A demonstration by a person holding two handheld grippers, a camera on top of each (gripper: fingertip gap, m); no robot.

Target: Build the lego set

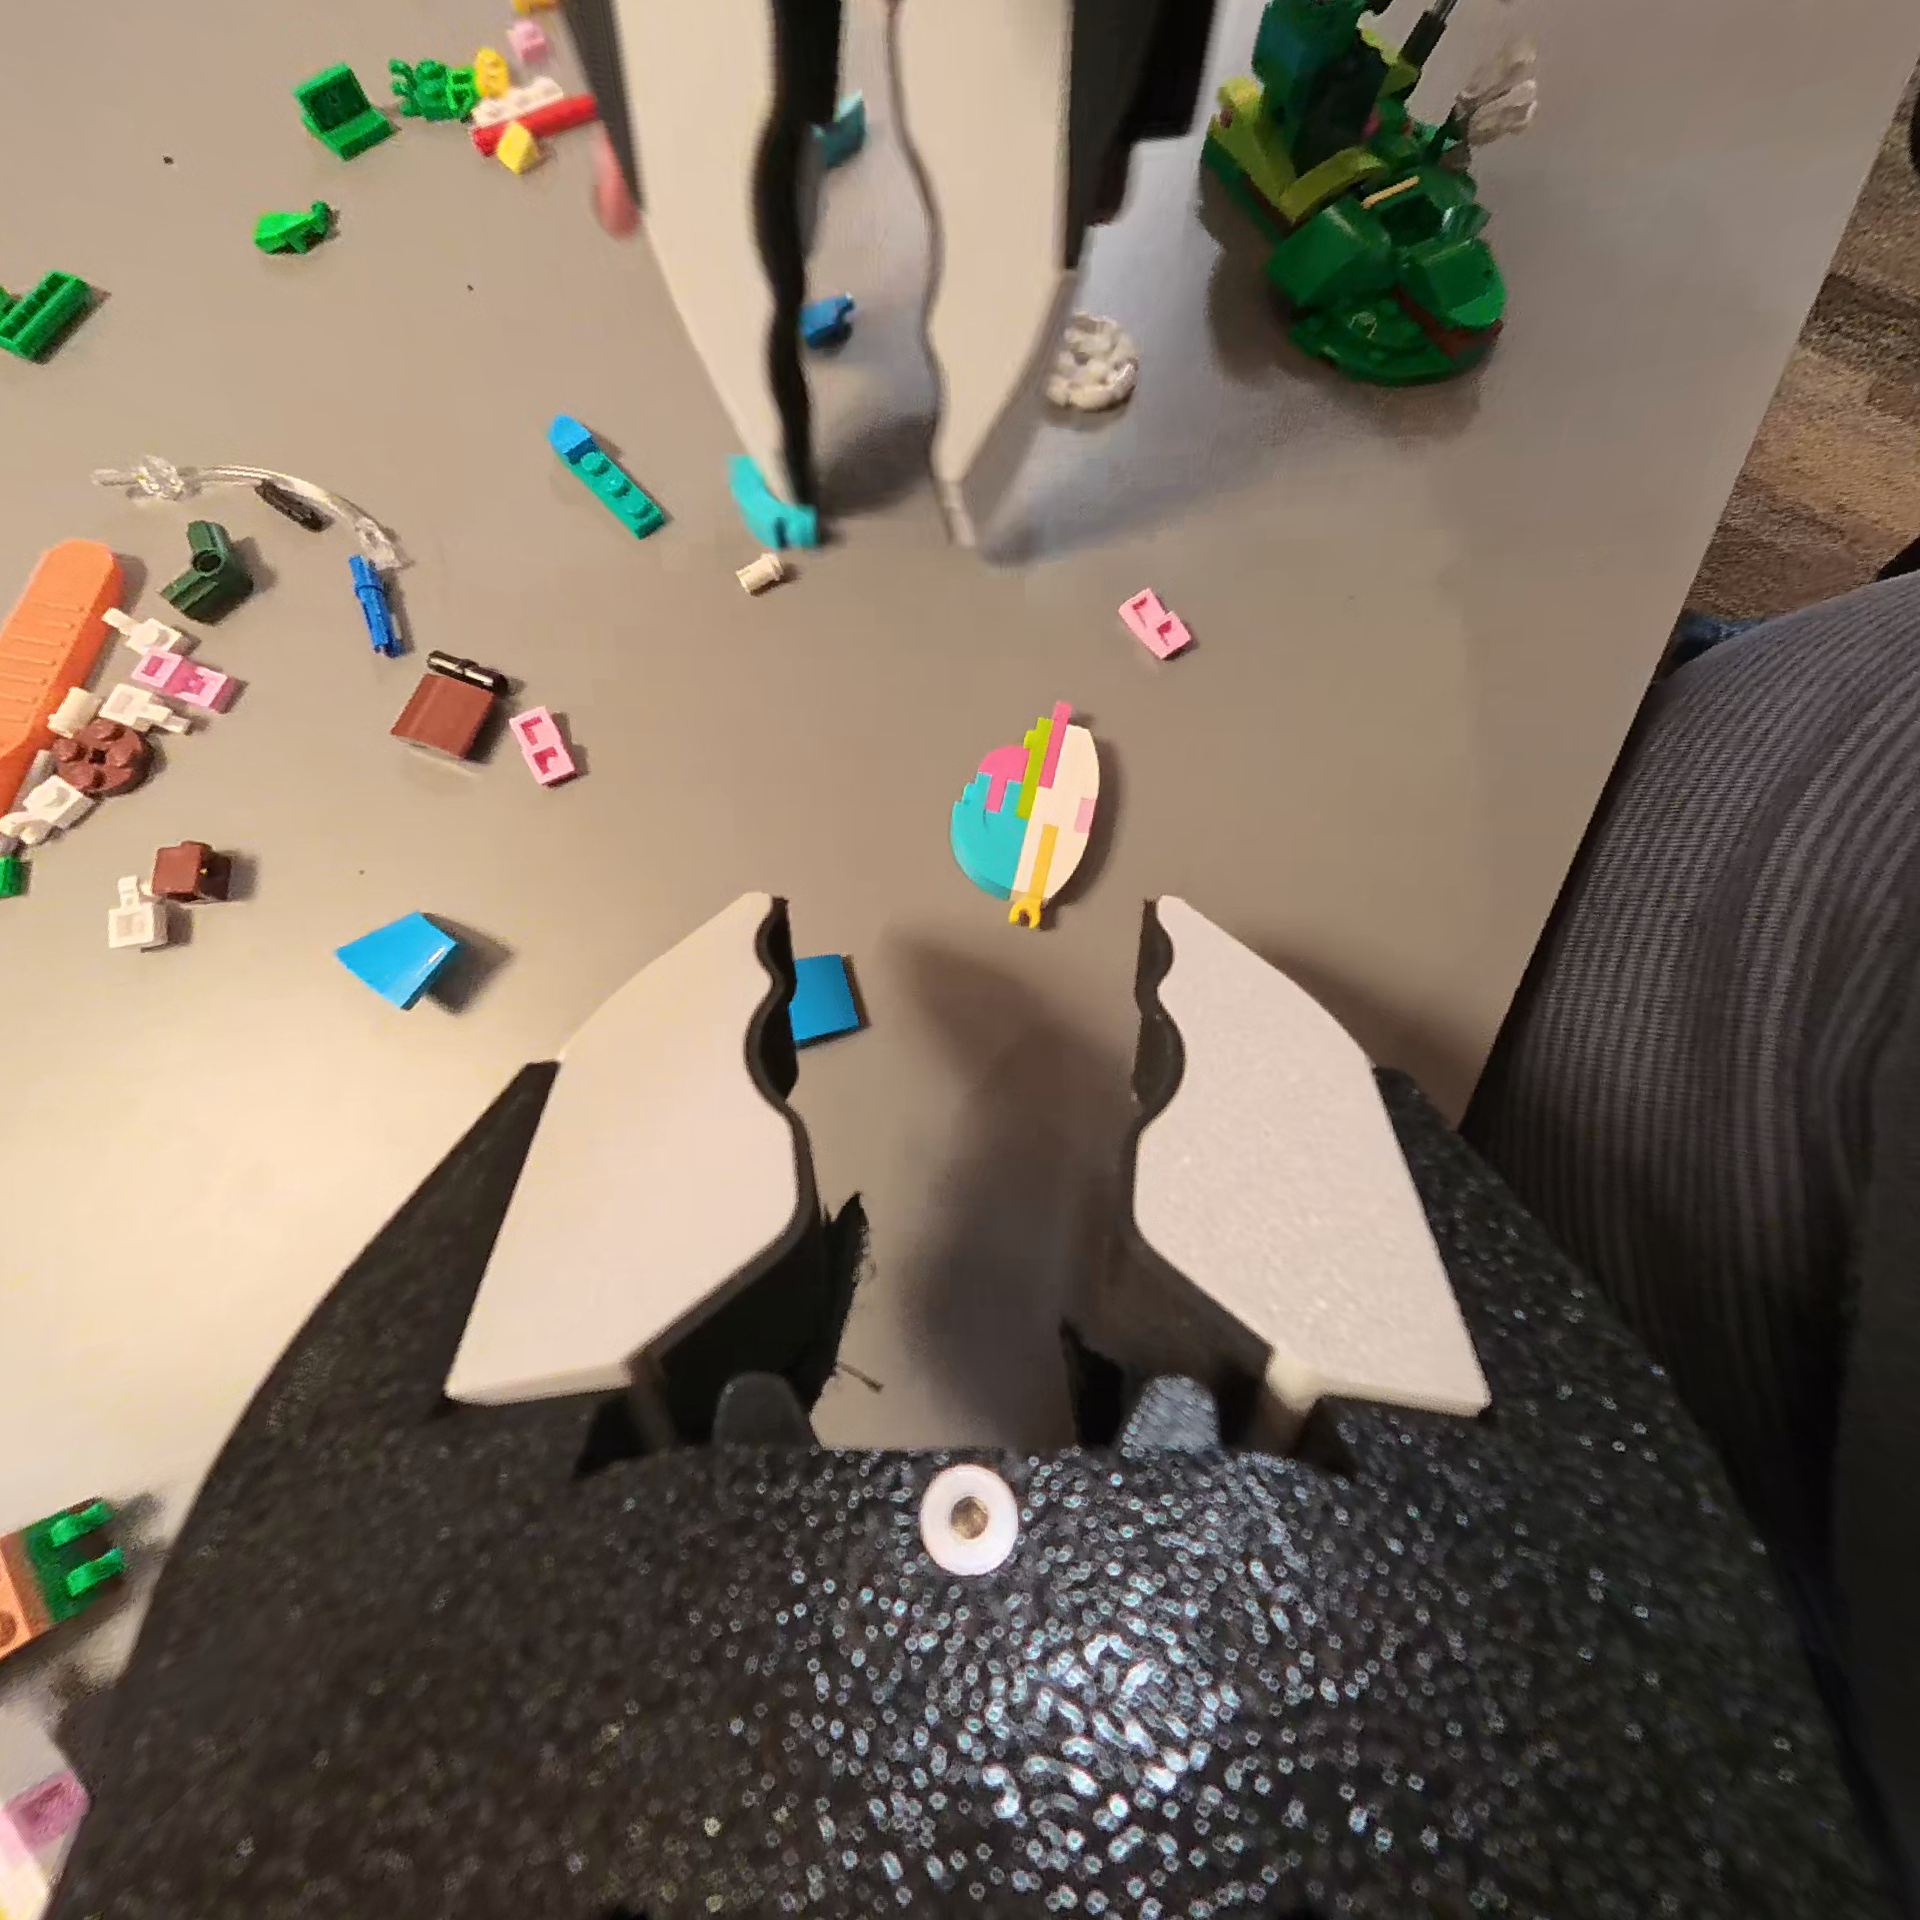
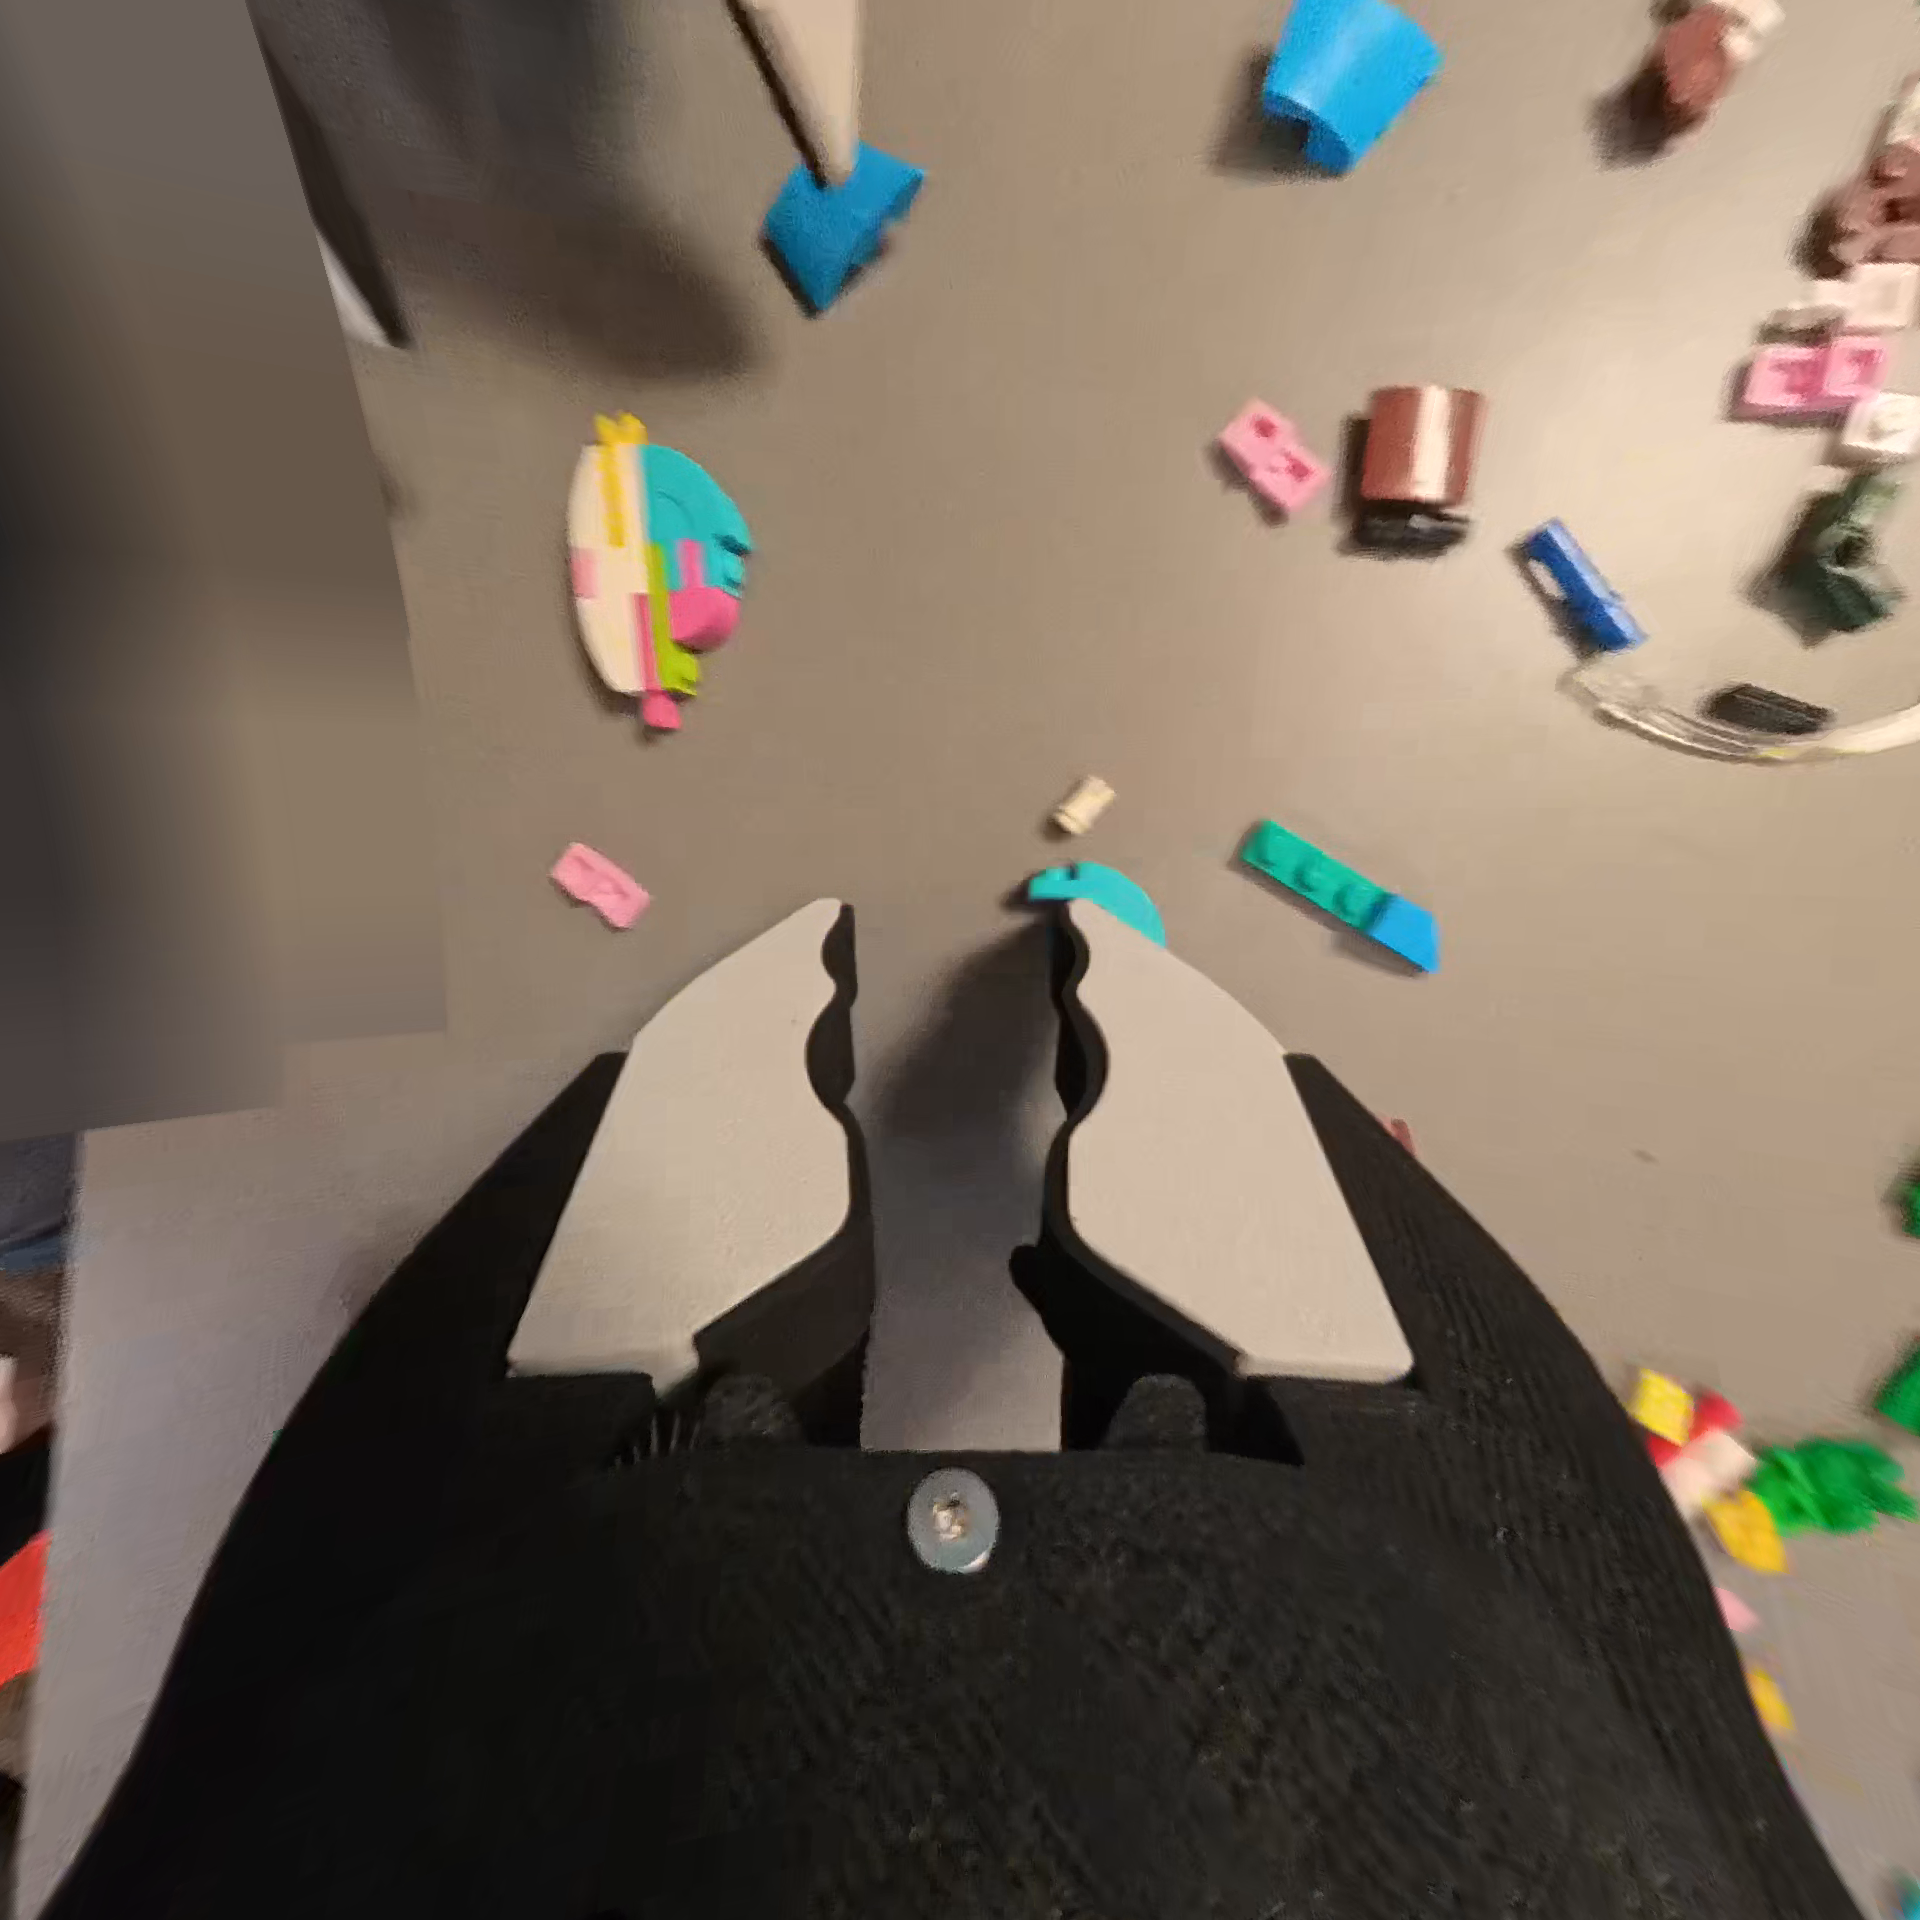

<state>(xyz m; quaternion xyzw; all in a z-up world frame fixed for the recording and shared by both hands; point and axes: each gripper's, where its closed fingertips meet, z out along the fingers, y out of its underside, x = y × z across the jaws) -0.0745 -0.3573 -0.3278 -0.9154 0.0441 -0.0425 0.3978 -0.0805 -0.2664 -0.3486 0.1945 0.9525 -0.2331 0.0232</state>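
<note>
Loose bricks are lying scattered over the left part of the grey table [image 1: 1351, 644], among them an orange separator [image 1: 52, 644] at the far left, a brown brick [image 1: 445, 715] and a blue slope [image 1: 400, 958].

The left gripper [image 1: 961, 914] is hovering low with its jaws spread and nothing between them; a small blue tile [image 1: 826, 997] is lying just beside its left finger. Just ahead of it, the oval wing [image 1: 1027, 816], a flat plate assembly in white, teal, pink and lime, is lying on the table, apart from both grippers. It is probably light and stiff, but thin; its clipped-on plates could pop off under a hard squeeze. The safest hold is likely across its short width, by the edges, since it is sitting flush and offers little height.

Beyond it, the right gripper [image 2: 951, 914] is pointing down at the table, jaws partly parted and empty, a teal piece [image 2: 1091, 891] touching its right fingertip.

At the far right the green model [image 1: 1361, 218] is standing near the table edge, which is running close by the wing, so room is lying mostly leftward.
</note>
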